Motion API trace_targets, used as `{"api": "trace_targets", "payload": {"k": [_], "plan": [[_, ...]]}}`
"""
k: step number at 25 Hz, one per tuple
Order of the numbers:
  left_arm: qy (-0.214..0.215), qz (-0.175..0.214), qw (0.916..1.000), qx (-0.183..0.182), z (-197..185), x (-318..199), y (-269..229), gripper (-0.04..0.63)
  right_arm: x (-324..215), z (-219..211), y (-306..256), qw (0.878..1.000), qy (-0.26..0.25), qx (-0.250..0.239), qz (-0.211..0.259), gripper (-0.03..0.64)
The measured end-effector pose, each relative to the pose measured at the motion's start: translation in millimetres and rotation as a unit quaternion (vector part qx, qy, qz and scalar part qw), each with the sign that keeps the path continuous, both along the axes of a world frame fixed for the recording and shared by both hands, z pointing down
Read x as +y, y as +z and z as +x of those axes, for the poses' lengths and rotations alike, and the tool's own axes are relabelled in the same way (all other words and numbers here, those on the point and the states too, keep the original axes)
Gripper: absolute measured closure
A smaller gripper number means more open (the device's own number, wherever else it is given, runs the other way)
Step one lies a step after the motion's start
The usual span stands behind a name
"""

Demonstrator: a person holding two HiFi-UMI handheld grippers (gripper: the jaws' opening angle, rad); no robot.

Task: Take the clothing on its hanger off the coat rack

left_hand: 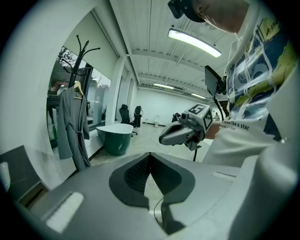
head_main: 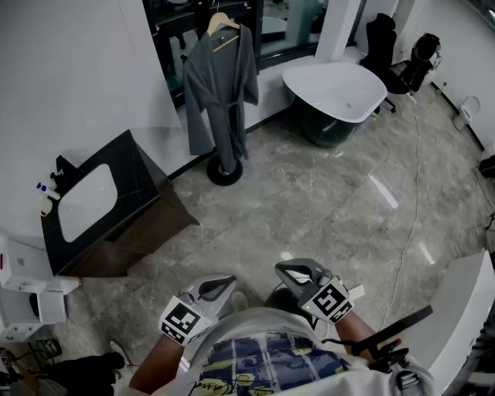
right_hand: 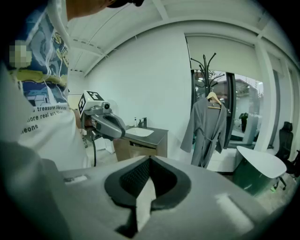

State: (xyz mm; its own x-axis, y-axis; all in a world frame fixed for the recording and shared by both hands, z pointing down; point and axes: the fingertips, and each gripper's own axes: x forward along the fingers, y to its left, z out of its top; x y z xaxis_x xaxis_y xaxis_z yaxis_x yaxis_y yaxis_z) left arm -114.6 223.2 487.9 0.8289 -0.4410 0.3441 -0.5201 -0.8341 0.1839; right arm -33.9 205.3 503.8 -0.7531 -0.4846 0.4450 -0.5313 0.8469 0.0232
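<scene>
A grey robe (head_main: 219,93) hangs on a wooden hanger (head_main: 223,23) from a black coat rack whose round base (head_main: 224,172) stands on the marble floor by the far wall. Both grippers are held close to the person's body, far from the rack. My left gripper (head_main: 223,281) and right gripper (head_main: 285,271) are shut with nothing between the jaws. In the left gripper view the robe (left_hand: 70,124) is at the left, beyond my shut left gripper (left_hand: 150,155). In the right gripper view the robe (right_hand: 206,131) hangs to the right, past my shut right gripper (right_hand: 150,160).
A dark vanity with a white sink (head_main: 100,201) stands at the left wall. A white and green bathtub (head_main: 336,89) sits right of the rack, with a black office chair (head_main: 383,39) behind it. A white counter edge (head_main: 464,309) is at the near right.
</scene>
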Motion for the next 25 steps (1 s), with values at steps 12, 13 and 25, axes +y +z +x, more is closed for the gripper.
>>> {"api": "trace_targets", "payload": {"k": [12,13,25], "plan": [[0.004,-0.002,0.9996,0.027,-10.4,-72.2,10.8,0.594,-56.3,-10.7,12.0,1.0,0.013,0.004,0.0,0.615],[0.002,-0.001,0.9996,0.03,-5.1,-83.4,8.0,0.594,-66.8,-6.7,12.0,1.0,0.013,0.004,-0.001,0.615],[-0.091,0.053,0.9945,-0.006,11.0,-270.8,-44.3,0.488,-198.7,80.7,-8.8,0.999,0.028,-0.018,0.007,0.571]]}}
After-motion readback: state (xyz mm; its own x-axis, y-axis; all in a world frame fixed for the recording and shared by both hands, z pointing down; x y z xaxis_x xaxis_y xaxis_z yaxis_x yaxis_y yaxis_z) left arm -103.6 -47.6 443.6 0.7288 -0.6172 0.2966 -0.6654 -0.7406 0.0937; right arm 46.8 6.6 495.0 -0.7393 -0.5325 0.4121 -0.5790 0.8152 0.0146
